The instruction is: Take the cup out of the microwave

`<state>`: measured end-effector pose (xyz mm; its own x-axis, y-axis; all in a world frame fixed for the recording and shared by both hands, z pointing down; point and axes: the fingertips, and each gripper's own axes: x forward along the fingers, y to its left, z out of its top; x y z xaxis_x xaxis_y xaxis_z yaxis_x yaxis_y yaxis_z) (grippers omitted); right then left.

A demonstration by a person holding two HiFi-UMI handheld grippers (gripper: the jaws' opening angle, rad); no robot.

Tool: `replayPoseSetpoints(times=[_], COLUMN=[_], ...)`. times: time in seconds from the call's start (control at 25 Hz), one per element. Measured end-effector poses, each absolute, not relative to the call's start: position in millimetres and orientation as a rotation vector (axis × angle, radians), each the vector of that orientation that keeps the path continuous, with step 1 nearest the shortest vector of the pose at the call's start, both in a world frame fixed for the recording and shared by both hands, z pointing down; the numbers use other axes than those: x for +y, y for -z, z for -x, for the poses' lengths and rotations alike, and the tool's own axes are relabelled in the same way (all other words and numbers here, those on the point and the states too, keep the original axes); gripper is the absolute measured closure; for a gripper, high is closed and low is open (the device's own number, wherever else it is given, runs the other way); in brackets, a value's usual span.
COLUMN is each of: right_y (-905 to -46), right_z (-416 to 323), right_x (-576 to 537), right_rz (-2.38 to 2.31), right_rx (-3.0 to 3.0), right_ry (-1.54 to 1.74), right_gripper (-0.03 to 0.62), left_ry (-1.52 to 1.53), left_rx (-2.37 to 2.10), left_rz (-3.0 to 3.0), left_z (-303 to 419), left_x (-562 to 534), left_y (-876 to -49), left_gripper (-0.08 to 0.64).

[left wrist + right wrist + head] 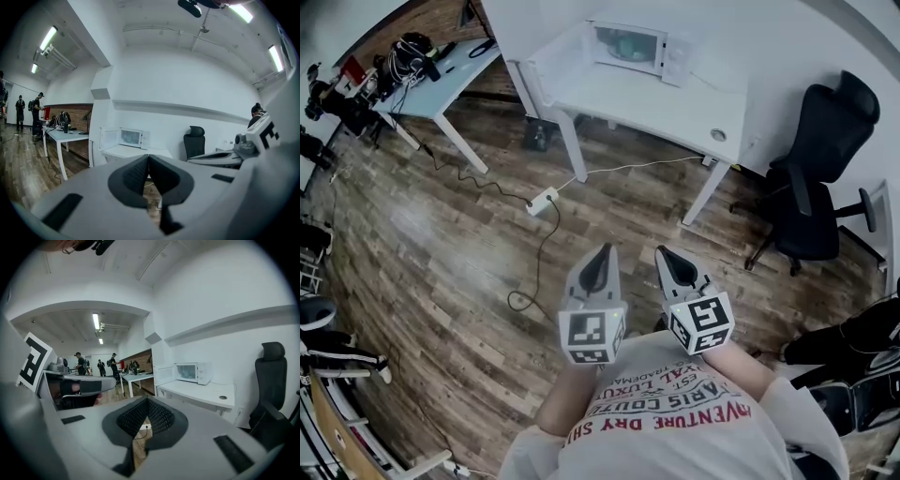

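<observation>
Left gripper (601, 261) and right gripper (669, 262) both pinched closed and empty, well back from the table (675, 105), where the microwave (677, 58) holds a greenish cup (630, 47), probably light, rigid, slippery, so pinch the rim or handle.

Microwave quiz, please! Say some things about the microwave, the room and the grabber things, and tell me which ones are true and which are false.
1. The microwave sits on the white desk. True.
2. The microwave's door is shut. False: it stands swung open.
3. The left gripper holds a cup. False: its fingers are together with nothing between them.
4. A black chair stands beside the desk. True.
5. The right gripper touches the microwave. False: it is far from it, across the wooden floor.
</observation>
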<state>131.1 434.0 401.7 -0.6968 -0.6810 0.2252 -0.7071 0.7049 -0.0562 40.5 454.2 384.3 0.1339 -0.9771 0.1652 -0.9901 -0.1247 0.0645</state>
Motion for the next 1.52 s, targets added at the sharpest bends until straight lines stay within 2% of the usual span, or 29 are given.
replayPoseSetpoints(times=[0.68, 1.52], right_y=[-426, -409], right_z=[-99, -56], right_x=[367, 73], right_rz=[-1.045, -1.045], right_rx=[-2.706, -2.711], right_ry=[-0.292, -0.330], right_gripper=[0.588, 0.588], left_ry=[-0.186, -0.231], left_rx=[-1.989, -1.972], left_rz=[-2.137, -2.143], left_z=[-2, 45], left_x=[392, 101], left_y=[-410, -403], left_gripper=[0.552, 0.552])
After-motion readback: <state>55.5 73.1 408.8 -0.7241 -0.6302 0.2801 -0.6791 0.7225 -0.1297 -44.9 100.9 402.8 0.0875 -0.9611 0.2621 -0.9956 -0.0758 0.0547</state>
